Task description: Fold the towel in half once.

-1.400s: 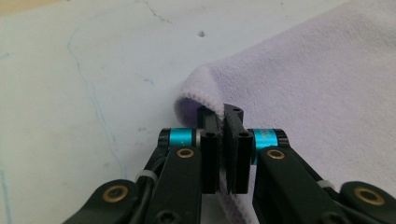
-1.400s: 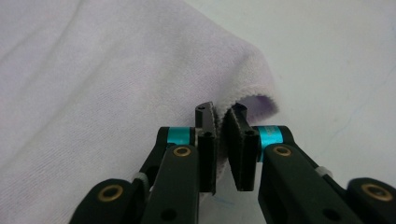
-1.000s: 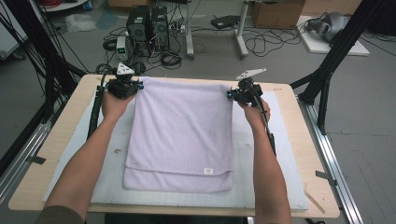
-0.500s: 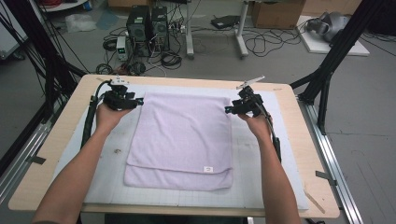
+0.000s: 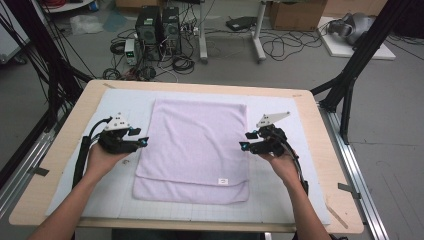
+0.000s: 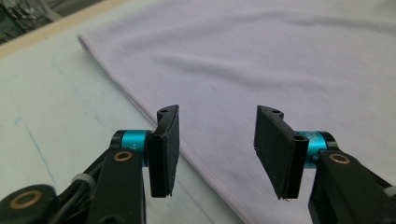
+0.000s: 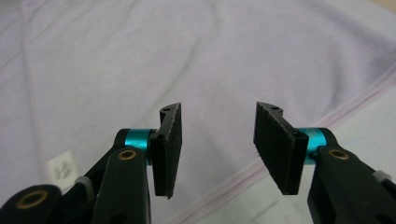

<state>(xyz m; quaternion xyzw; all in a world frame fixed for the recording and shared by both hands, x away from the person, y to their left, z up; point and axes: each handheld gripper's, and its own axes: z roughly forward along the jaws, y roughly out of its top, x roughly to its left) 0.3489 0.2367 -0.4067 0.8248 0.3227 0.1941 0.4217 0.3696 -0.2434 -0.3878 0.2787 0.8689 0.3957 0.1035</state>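
So both hands have just pulled back from the far corners toward the middle of the sides. The left gripper (image 5: 142, 142) has its jaws apart with the folded lilac terry towel (image 5: 195, 145)'s edge right under them; the right gripper (image 5: 243, 146) is spread open too, over the hem. Far fold looks done, I'd guess a sideways fold is next.

The high view looks down from above; both gripper views sit close over the shared towel (image 5: 195, 145).
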